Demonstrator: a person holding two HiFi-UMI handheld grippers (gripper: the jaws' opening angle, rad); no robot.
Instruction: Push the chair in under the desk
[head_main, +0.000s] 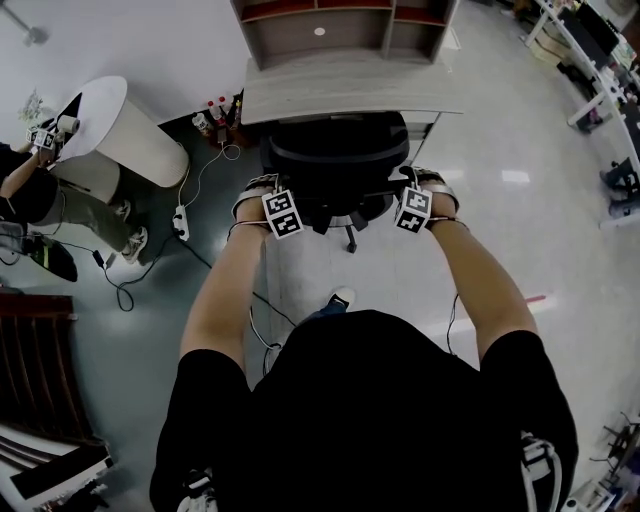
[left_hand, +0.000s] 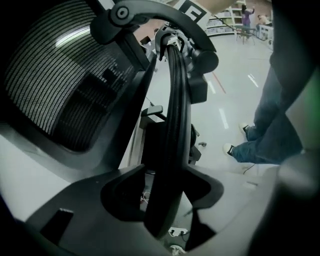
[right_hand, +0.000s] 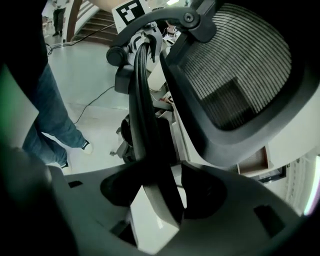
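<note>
The black mesh office chair (head_main: 335, 160) stands with its seat partly under the grey desk (head_main: 340, 90); its backrest faces me. My left gripper (head_main: 262, 190) is at the backrest's left edge and my right gripper (head_main: 425, 185) at its right edge. In the left gripper view, the black backrest rim (left_hand: 175, 110) runs between the jaws of the left gripper (left_hand: 162, 200), which stand apart from it. In the right gripper view, the rim (right_hand: 142, 100) likewise passes between the spread jaws of the right gripper (right_hand: 157, 195), beside the mesh (right_hand: 235, 65).
A shelf unit (head_main: 340, 25) sits on the desk. A white round table (head_main: 120, 125) stands to the left, with a seated person (head_main: 60, 200) beside it. A power strip (head_main: 181, 220) and cables lie on the floor left of the chair. Bottles (head_main: 215, 110) stand by the desk's left leg.
</note>
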